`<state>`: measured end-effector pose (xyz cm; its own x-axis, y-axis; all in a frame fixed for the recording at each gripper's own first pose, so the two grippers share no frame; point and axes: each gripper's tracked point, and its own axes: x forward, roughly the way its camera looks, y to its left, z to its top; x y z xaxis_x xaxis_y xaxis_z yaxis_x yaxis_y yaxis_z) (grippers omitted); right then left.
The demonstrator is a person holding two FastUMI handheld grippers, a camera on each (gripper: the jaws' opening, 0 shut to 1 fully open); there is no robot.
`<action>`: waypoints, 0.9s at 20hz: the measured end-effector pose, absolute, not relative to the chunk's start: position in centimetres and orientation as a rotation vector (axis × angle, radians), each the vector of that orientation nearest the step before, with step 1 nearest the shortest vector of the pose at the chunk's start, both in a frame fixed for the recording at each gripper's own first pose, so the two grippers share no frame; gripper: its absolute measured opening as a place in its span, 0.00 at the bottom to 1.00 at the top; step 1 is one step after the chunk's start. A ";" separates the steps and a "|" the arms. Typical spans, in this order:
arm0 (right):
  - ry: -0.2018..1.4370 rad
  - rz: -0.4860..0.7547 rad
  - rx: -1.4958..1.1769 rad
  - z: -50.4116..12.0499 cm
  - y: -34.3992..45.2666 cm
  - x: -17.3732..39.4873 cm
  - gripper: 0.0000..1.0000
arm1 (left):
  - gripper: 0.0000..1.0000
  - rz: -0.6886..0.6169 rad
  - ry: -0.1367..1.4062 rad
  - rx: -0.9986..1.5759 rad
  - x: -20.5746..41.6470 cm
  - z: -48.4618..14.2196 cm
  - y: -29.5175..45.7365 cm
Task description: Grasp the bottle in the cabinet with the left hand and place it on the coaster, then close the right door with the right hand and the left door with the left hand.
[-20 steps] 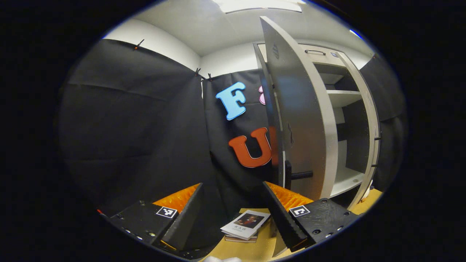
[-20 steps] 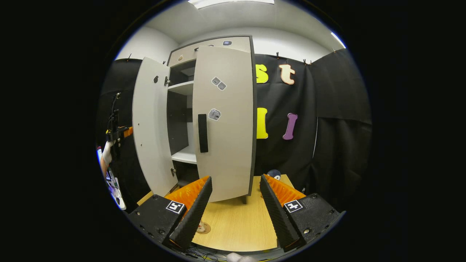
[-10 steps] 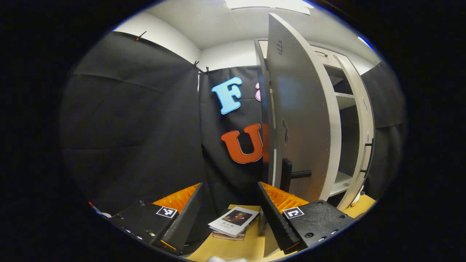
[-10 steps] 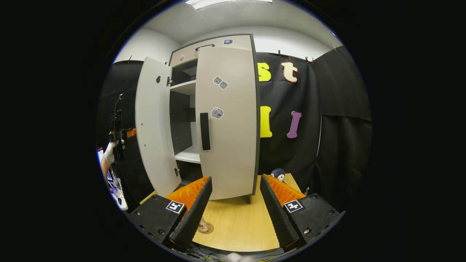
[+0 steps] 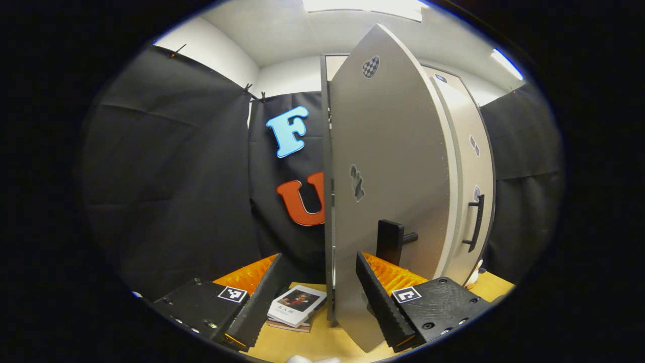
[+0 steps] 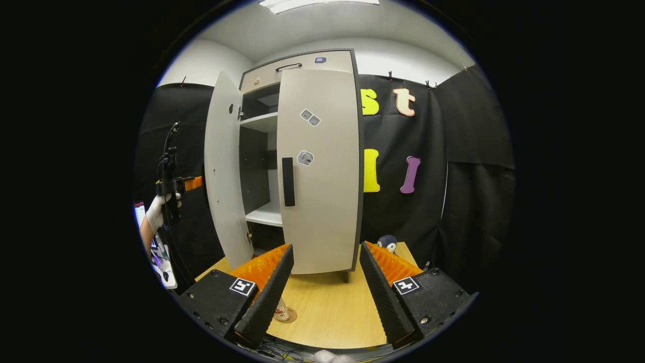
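In the left gripper view, the left hand-held gripper (image 5: 317, 297) is spread wide with nothing between its fingers. The left door (image 5: 390, 191) stands partly open straight ahead, its outer face towards the camera, and its free lower edge passes down between the two fingers. The right-hand finger (image 5: 378, 297) sits just in front of the door face below the dark handle (image 5: 390, 242); I cannot tell whether it actually touches the panel. Beyond the door's far edge the right door (image 5: 471, 181) looks shut against the cabinet. A book (image 5: 296, 305) lies on the worktop (image 5: 312, 345) near the door's hinge side. To finish this step well, I would push with the flat of a finger on the panel near the handle side, following the door's arc towards the cabinet, and ease off as it meets the frame so it does not bounce back.

In the right gripper view, the right hand-held gripper (image 6: 322, 297) is also wide and empty, held well back over the worktop (image 6: 332, 307). The right door (image 6: 320, 171) lies closed, while the left door (image 6: 224, 166) remains ajar with shelves visible in the gap. The left hand-held gripper (image 6: 194, 184), in a gloved hand (image 6: 157, 214), is at the door's outer side. The bottle (image 6: 282, 313) stands on its coaster (image 6: 289, 317) on the worktop, just beside the left finger, clear of the door's swing as far as I can judge.
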<state>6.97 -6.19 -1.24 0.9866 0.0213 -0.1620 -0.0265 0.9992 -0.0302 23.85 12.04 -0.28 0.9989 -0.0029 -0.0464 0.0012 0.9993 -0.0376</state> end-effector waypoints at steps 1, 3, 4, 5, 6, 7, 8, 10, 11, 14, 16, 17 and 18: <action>0.161 0.023 -0.029 -1.1 -6.2 6.8 0.82 | 0.89 -0.018 0.053 -0.030 24.1 -0.3 11.1; 0.155 0.018 -0.024 -0.9 -6.3 6.6 0.82 | 0.94 -0.033 0.054 -0.016 24.8 0.0 9.7; 0.152 0.015 -0.024 -0.8 -6.3 6.4 0.82 | 0.89 -0.040 0.055 -0.009 25.1 0.0 9.1; 0.151 0.012 -0.025 -0.7 -6.3 6.2 0.82 | 0.92 -0.045 0.064 -0.004 25.2 -0.3 8.4; 0.153 0.009 -0.027 -0.8 -6.3 6.1 0.82 | 0.94 -0.048 0.068 -0.002 25.0 -0.5 8.0; 0.152 0.009 -0.027 -0.7 -6.2 6.1 0.82 | 0.92 -0.044 0.058 0.009 24.9 -0.2 7.8; 0.150 0.009 -0.027 -0.7 -5.9 5.8 0.82 | 0.94 -0.035 0.046 0.026 24.7 0.0 7.9; 0.140 0.006 -0.030 -0.3 -5.6 5.7 0.82 | 0.92 -0.026 0.035 0.054 24.1 0.2 8.2; 0.134 0.007 -0.029 0.0 -5.4 5.7 0.82 | 0.92 -0.028 0.032 0.049 23.6 0.4 8.0; 0.135 0.028 -0.036 0.4 -4.0 6.0 0.82 | 0.94 -0.053 0.028 0.015 20.9 0.6 7.2; 0.125 0.034 -0.054 0.9 -3.0 6.2 0.82 | 0.94 -0.056 0.018 0.037 19.1 0.8 7.1; 0.114 0.033 -0.057 1.1 -2.6 6.3 0.82 | 0.94 -0.061 0.015 0.038 18.2 1.0 6.9; 0.102 0.034 -0.055 1.4 -2.1 6.3 0.82 | 0.94 -0.069 0.016 0.031 17.1 1.0 6.7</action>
